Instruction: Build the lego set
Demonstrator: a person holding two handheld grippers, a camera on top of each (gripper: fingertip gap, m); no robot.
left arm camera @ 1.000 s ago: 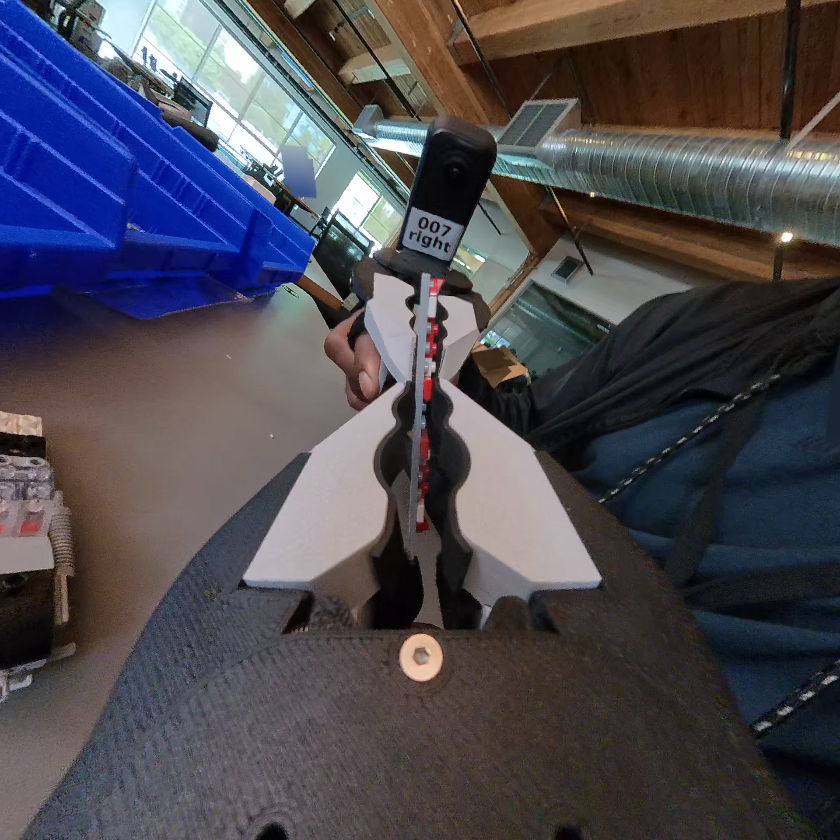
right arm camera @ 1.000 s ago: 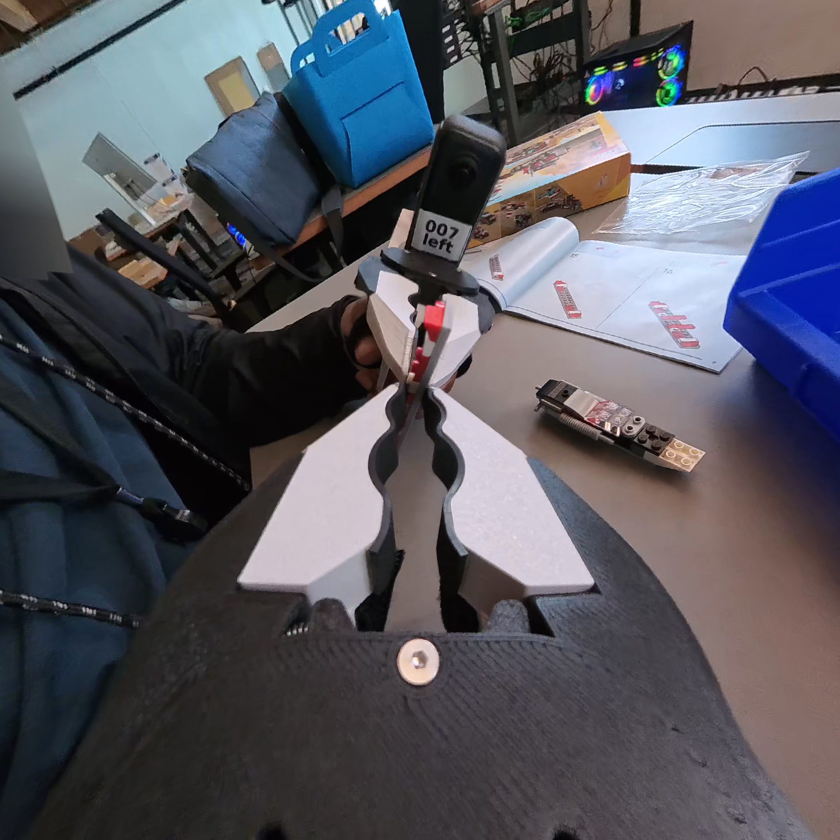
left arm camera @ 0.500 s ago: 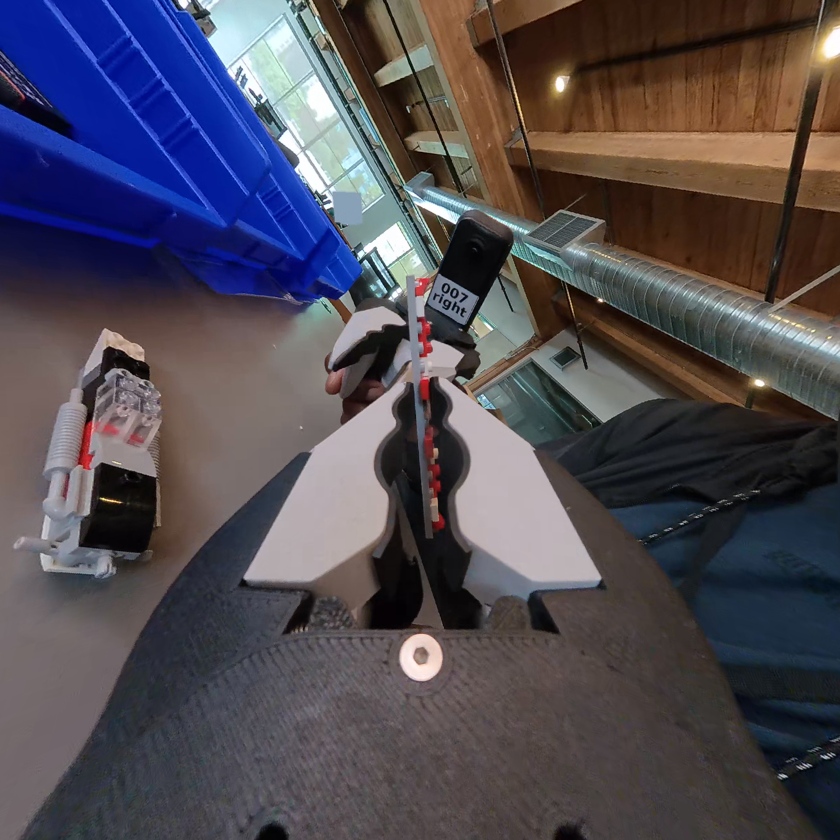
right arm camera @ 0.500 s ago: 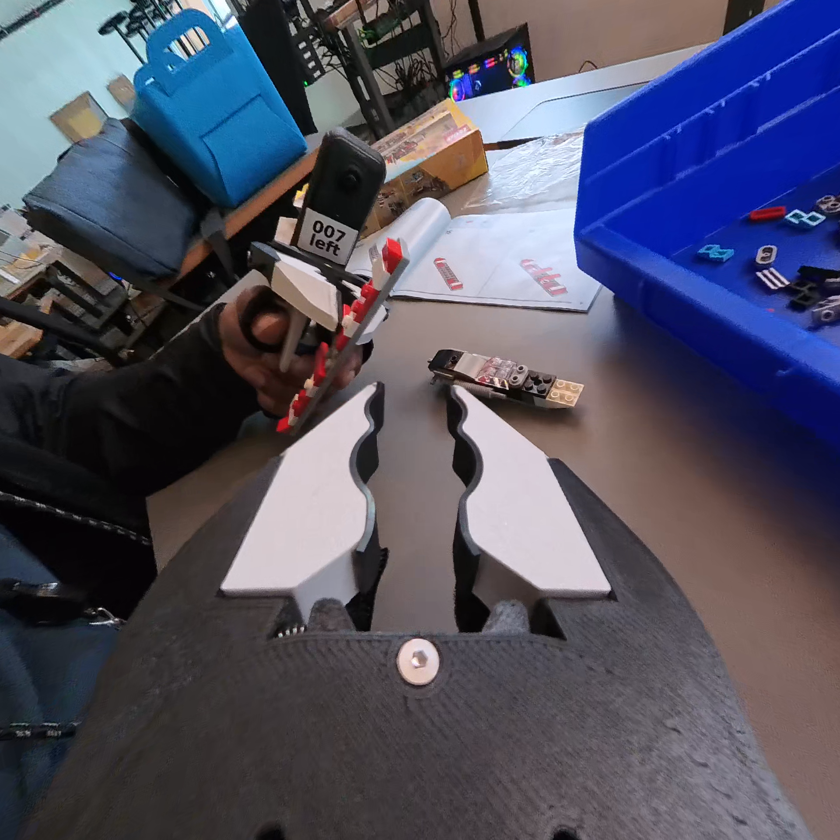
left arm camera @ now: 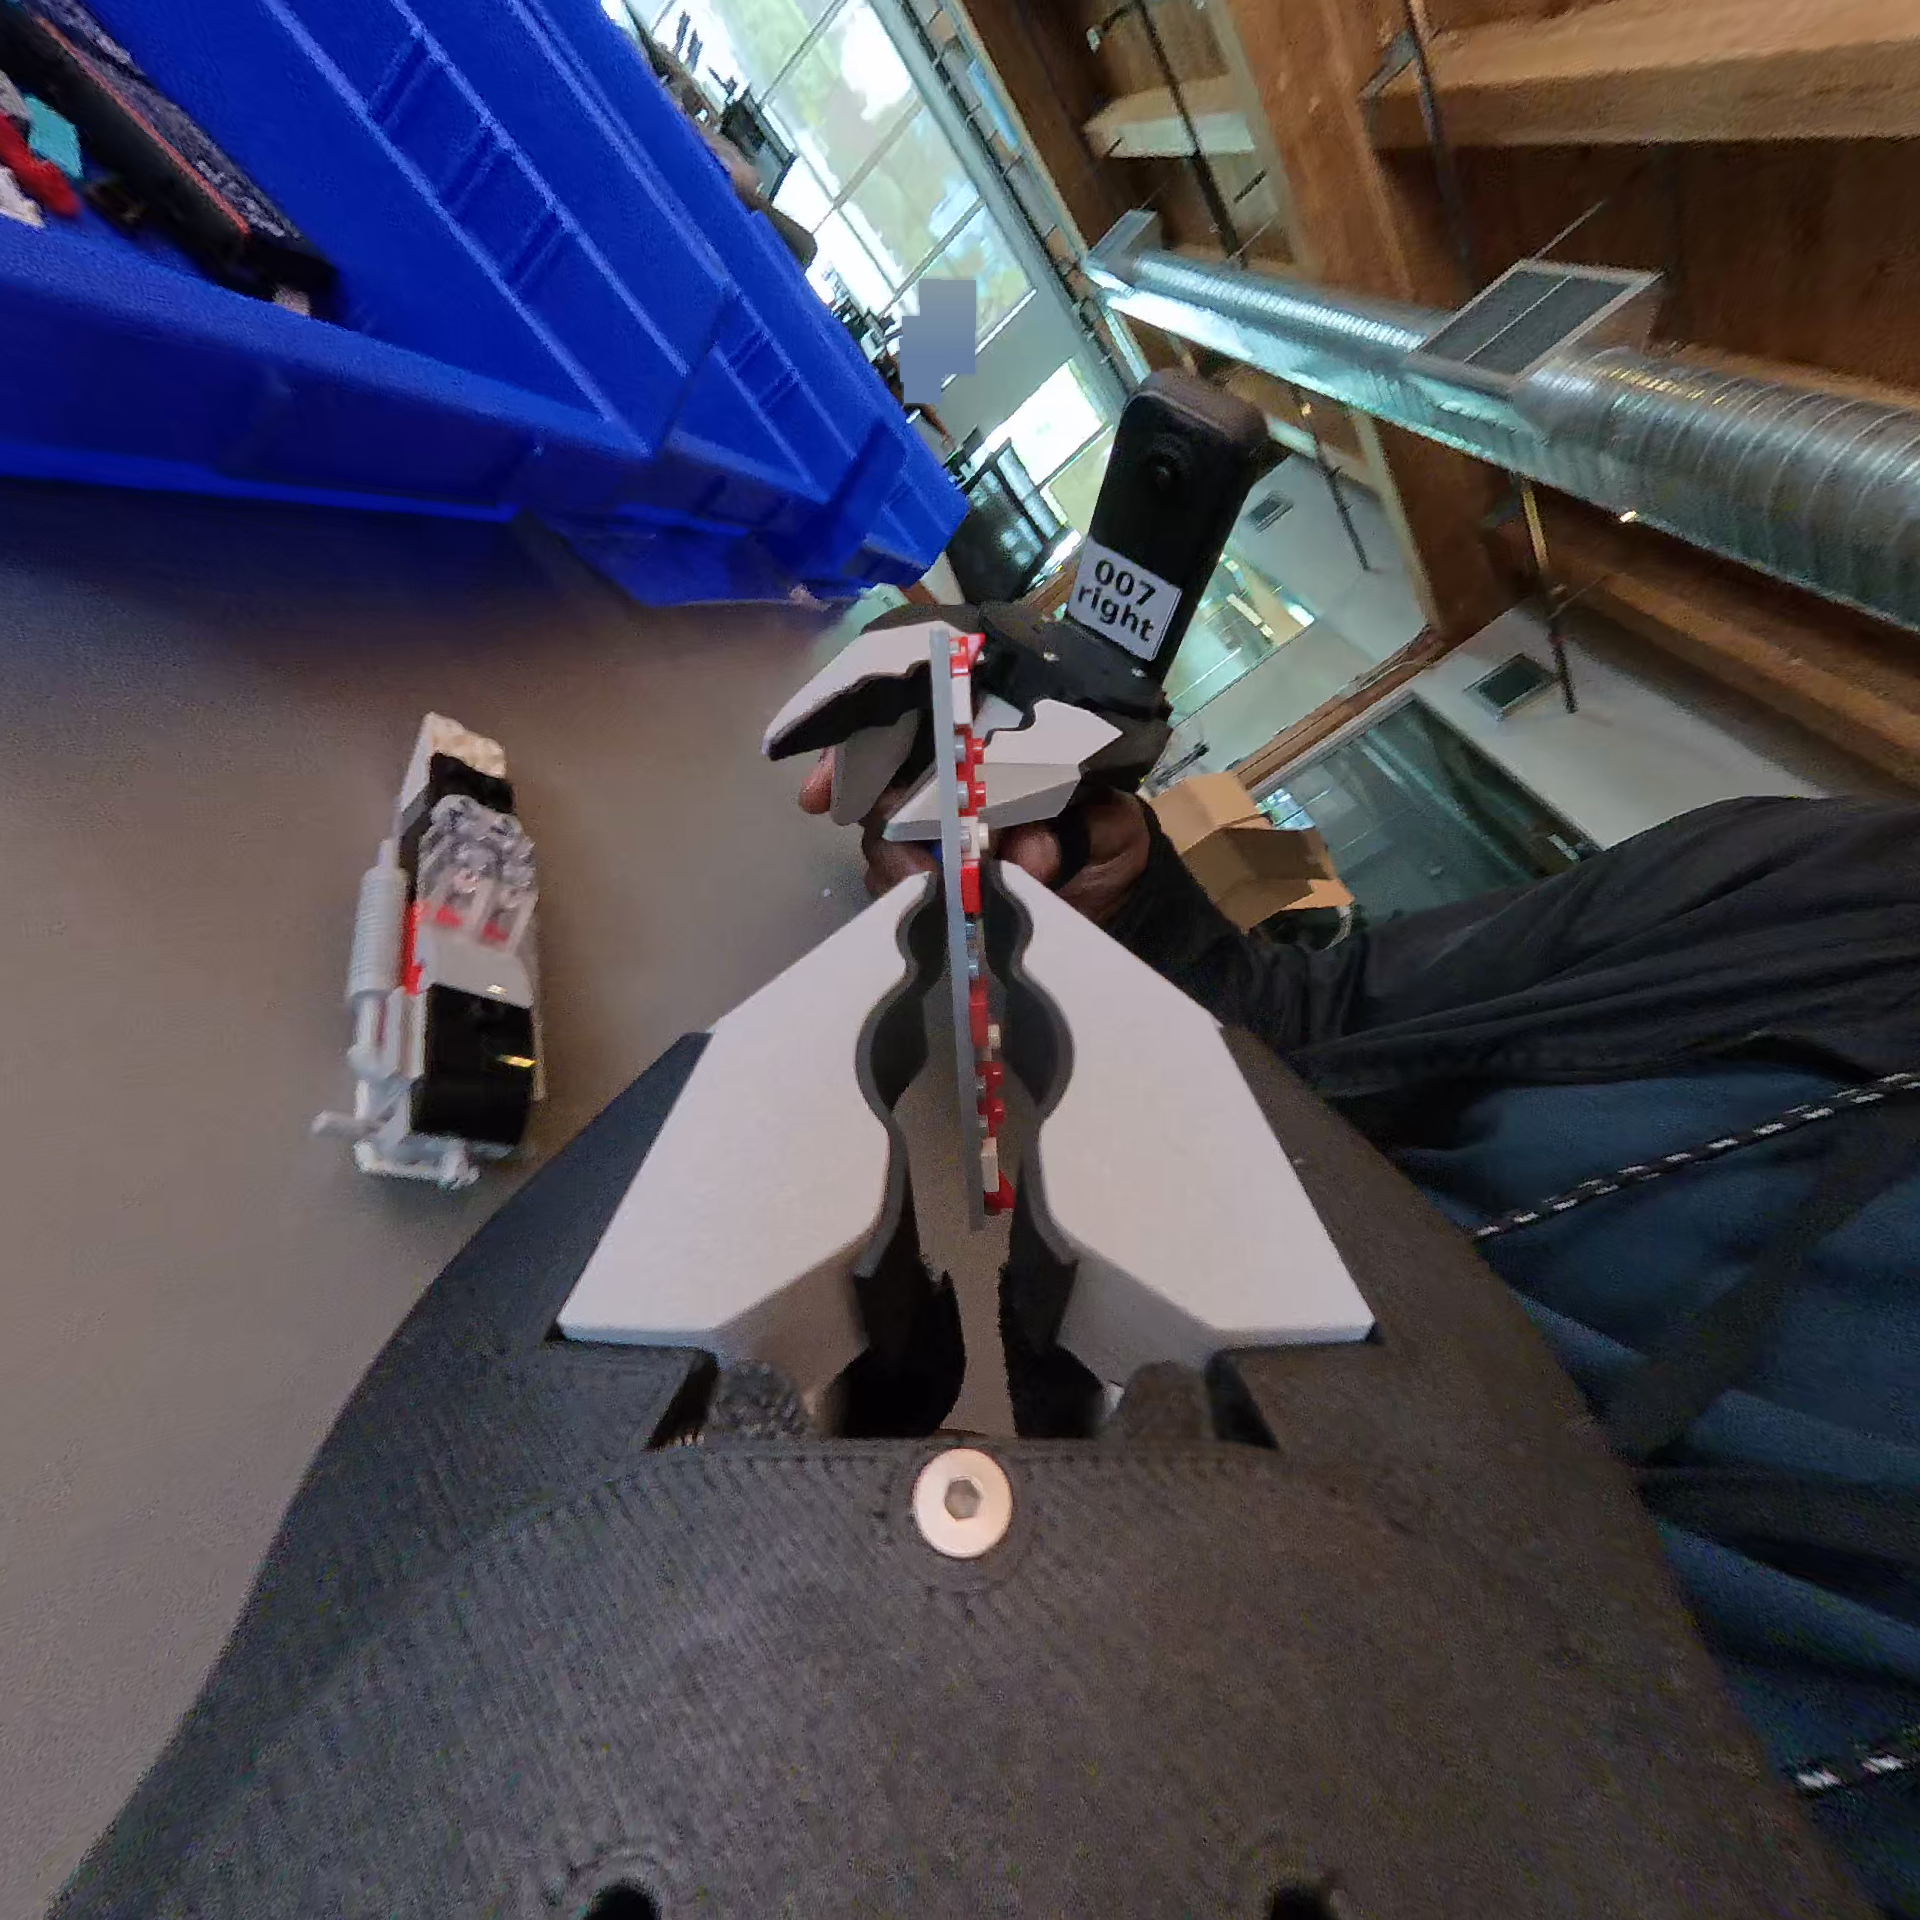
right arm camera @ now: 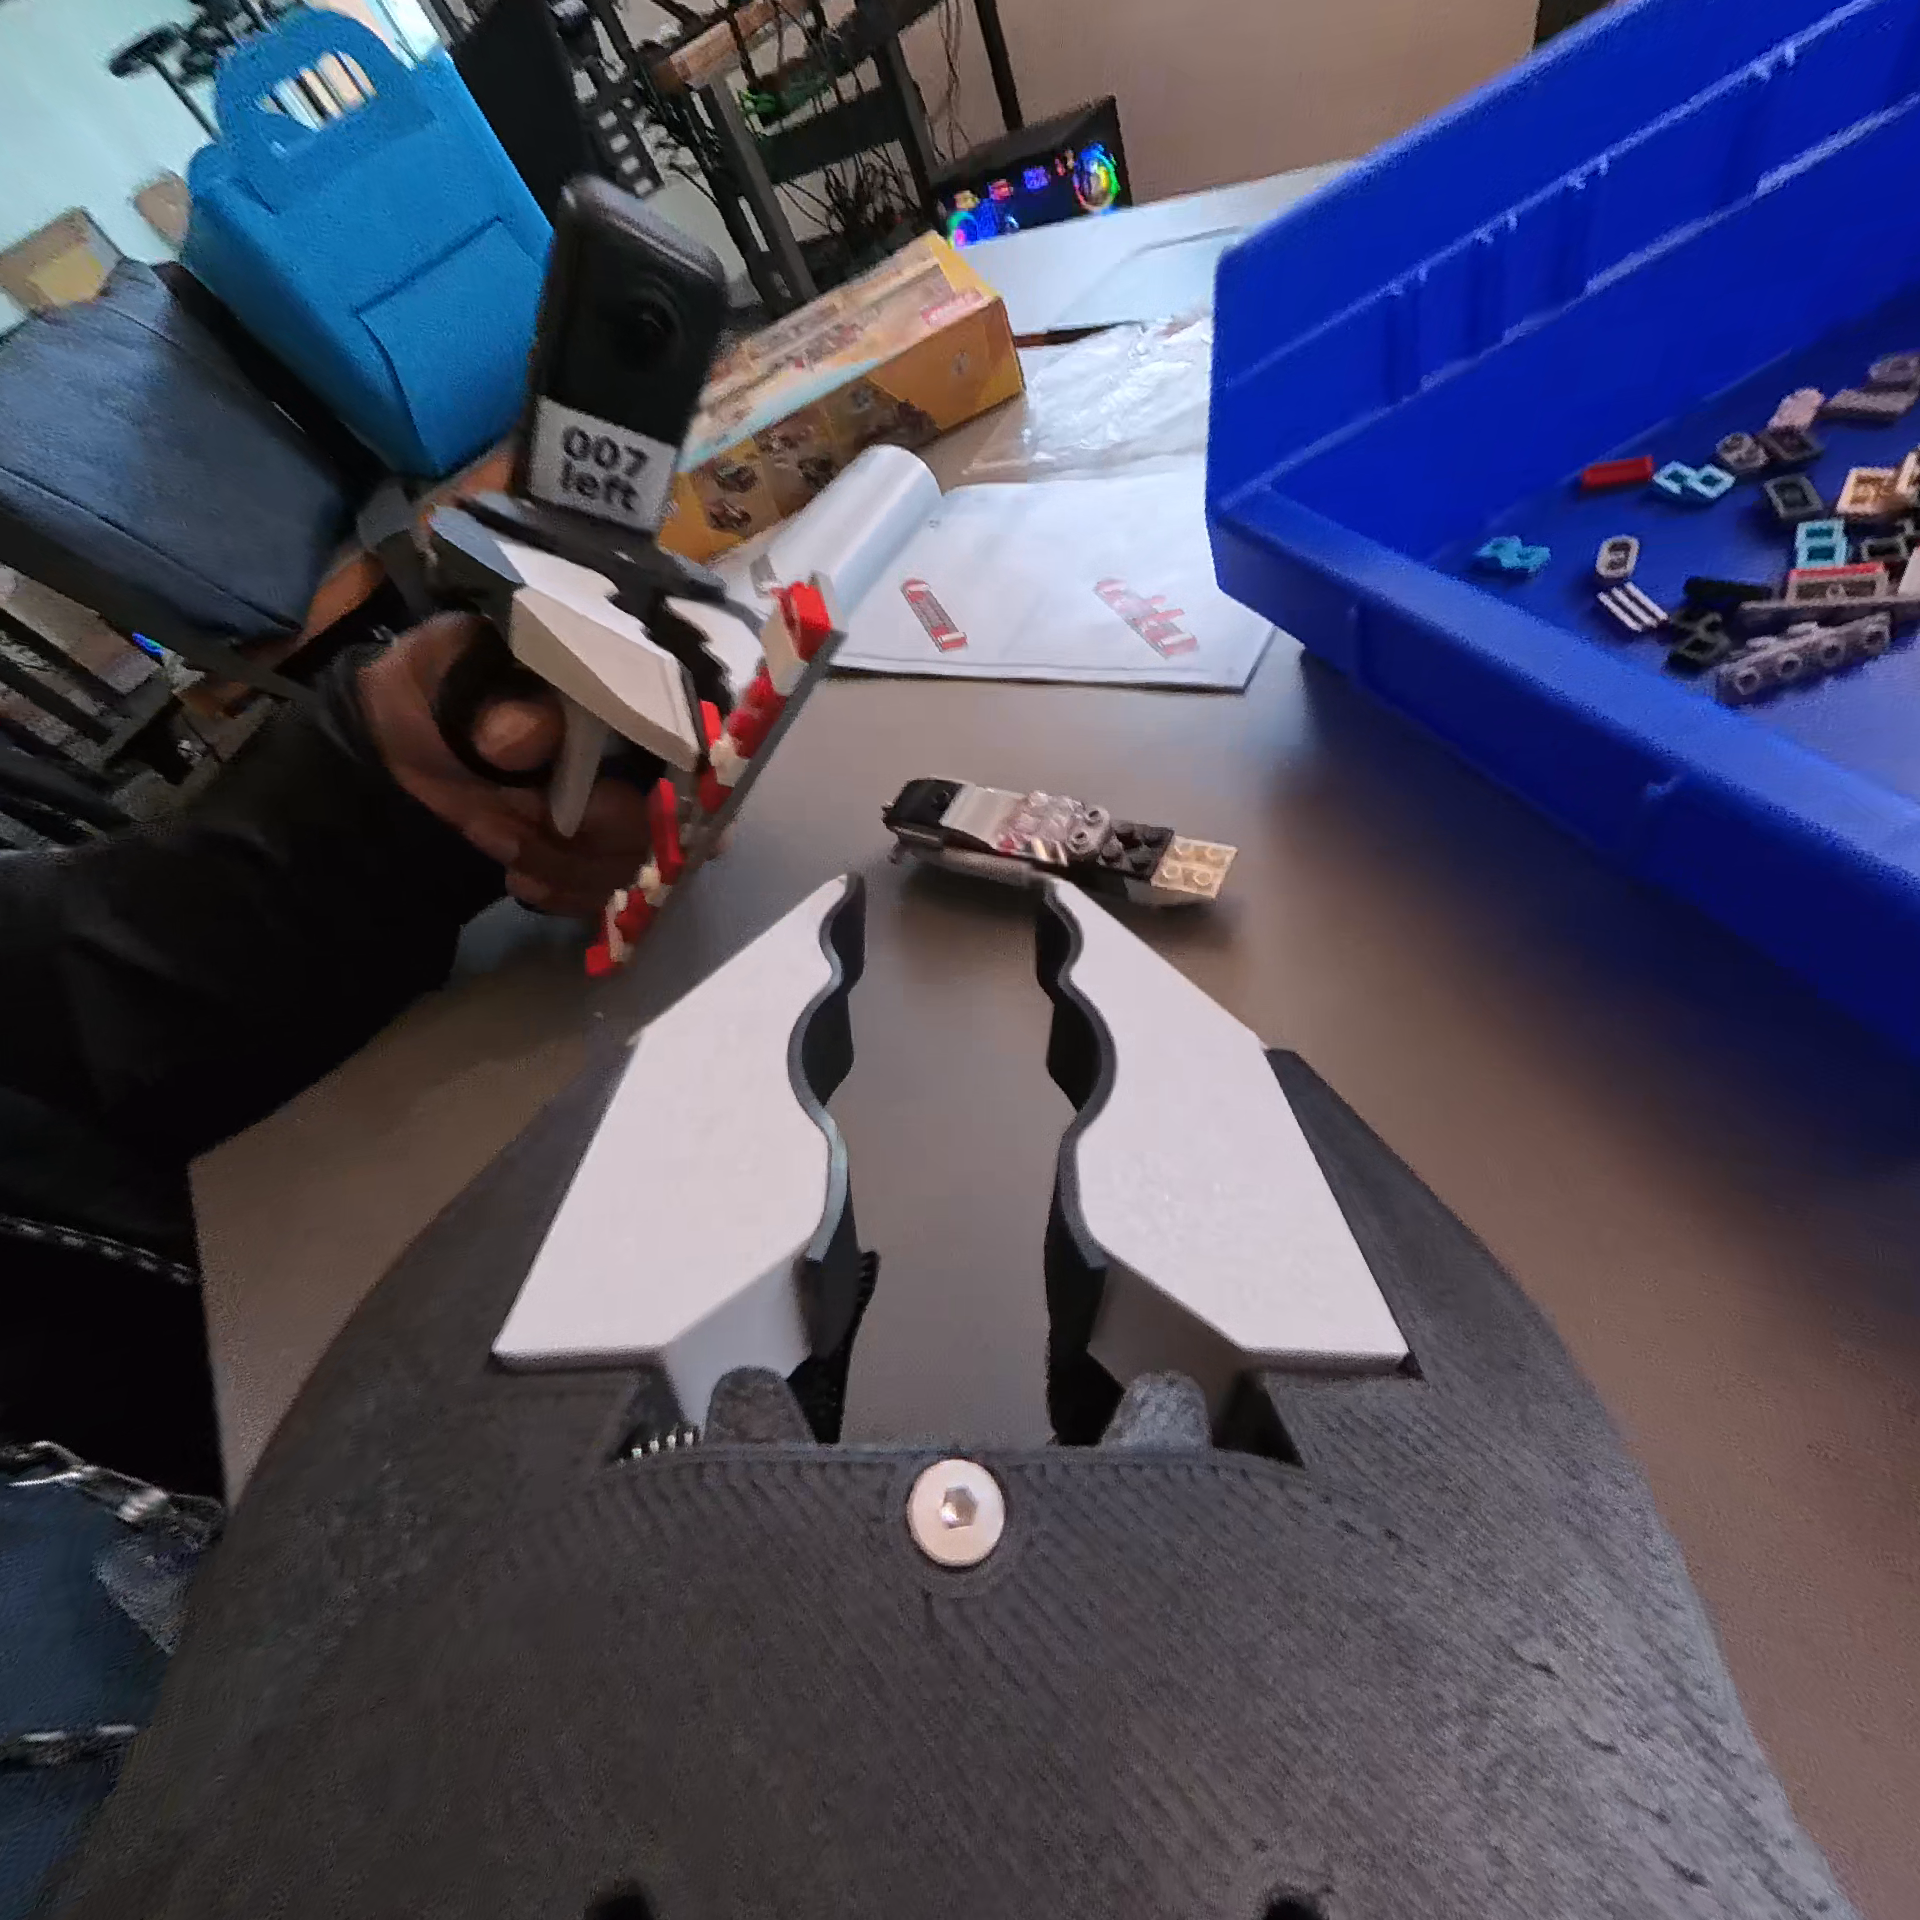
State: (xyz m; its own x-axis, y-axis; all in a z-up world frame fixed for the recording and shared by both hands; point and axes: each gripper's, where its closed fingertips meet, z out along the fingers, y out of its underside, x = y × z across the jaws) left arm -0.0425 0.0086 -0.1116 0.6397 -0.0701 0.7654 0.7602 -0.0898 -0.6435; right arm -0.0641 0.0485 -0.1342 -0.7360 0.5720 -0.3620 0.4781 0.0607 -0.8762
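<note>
Left wrist view: the left gripper (left arm camera: 961,909) has its fingers (left arm camera: 790,1132) clamped on a long grey lego plate (left arm camera: 958,935) studded with red and white pieces, held edge-on so it runs from between the finger roots out past the tips. Beyond the tips the right gripper (left arm camera: 925,764) is seen farther off, held by a hand (left arm camera: 1039,842); its fingers are spread apart, and the far end of the plate crosses in front of them — whether they touch it cannot be told. On the grey tabletop (left arm camera: 208,779) to the left lies a partly built lego model (left arm camera: 447,966) in black, grey and clear pieces with a ribbed grey cylinder along one side. Blue bins (left arm camera: 499,291) stand behind it, some loose pieces showing in the nearest one.

Right wrist view: the right gripper (right arm camera: 951,899) has its fingers (right arm camera: 717,1122) standing wide open with nothing between them, only tabletop (right arm camera: 1455,1091) showing in the gap. To the upper left the left gripper (right arm camera: 707,707) holds the plate (right arm camera: 717,769) tilted, red pieces facing the person, well clear of the right fingertips. Just beyond the right fingertips lies the lego model (right arm camera: 1060,842), flat on the tabletop. Farther back sit an open instruction booklet (right arm camera: 1039,592) and a yellow box (right arm camera: 842,374). On the right, a blue bin (right arm camera: 1455,644) holds many small loose pieces (right arm camera: 1787,540).
</note>
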